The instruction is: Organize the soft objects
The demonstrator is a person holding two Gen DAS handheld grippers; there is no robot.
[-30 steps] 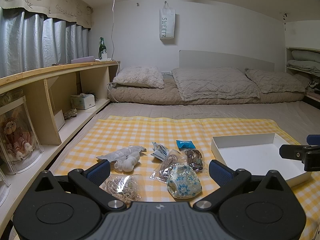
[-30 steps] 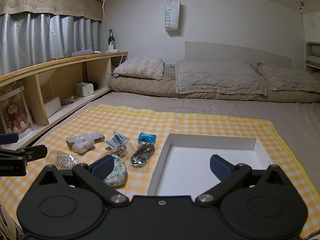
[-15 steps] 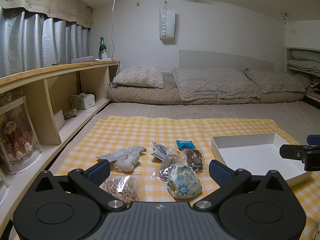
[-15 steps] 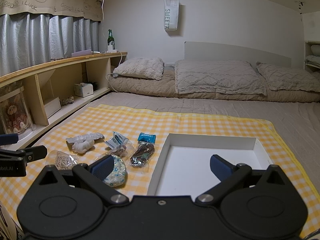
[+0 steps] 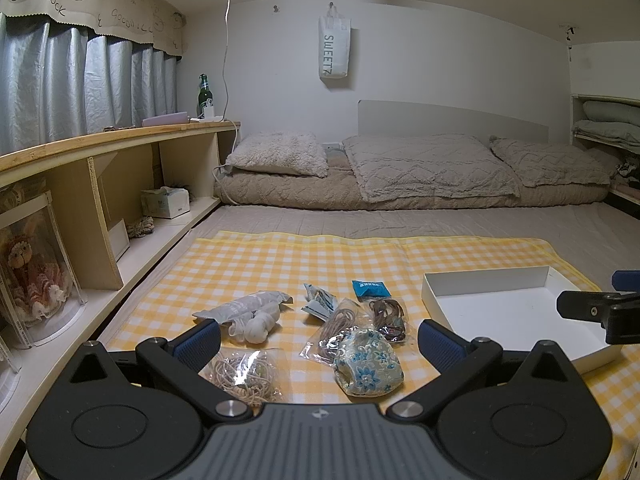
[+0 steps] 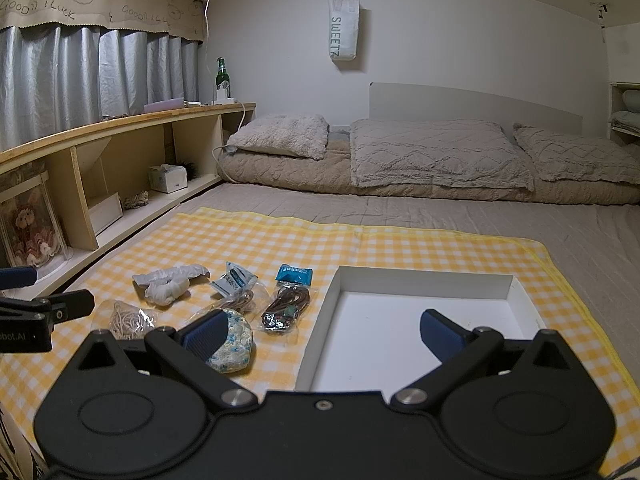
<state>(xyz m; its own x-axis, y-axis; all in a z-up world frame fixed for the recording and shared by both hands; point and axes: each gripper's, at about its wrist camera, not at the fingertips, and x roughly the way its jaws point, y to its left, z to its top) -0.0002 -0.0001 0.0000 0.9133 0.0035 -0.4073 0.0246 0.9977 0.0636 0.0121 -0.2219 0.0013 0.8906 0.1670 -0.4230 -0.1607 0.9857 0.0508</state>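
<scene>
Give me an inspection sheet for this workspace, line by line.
Surface: yellow checked cloth spread on grey bedding.
Job's things: floral pouch, white bundle, bagged cord, bagged brown bands, blue packet, all left of the white tray, which holds nothing.
Clutter: nothing seen.
Grippers: left gripper and right gripper both open, holding nothing.
Cables: white cord hanging by the wall.
Surroundings: wooden shelf, green bottle, pillows.

Ahead of my left gripper [image 5: 319, 340] the small bags crowd together: floral pouch [image 5: 367, 362], cord bag [image 5: 240, 372] and white bundle [image 5: 256, 316] sit close, with narrow gaps. The far cloth [image 5: 320, 256] beyond them gives me open passage. Under my right gripper [image 6: 322, 332] the tray [image 6: 424, 276] floor lies bare, walled by low rims.
</scene>
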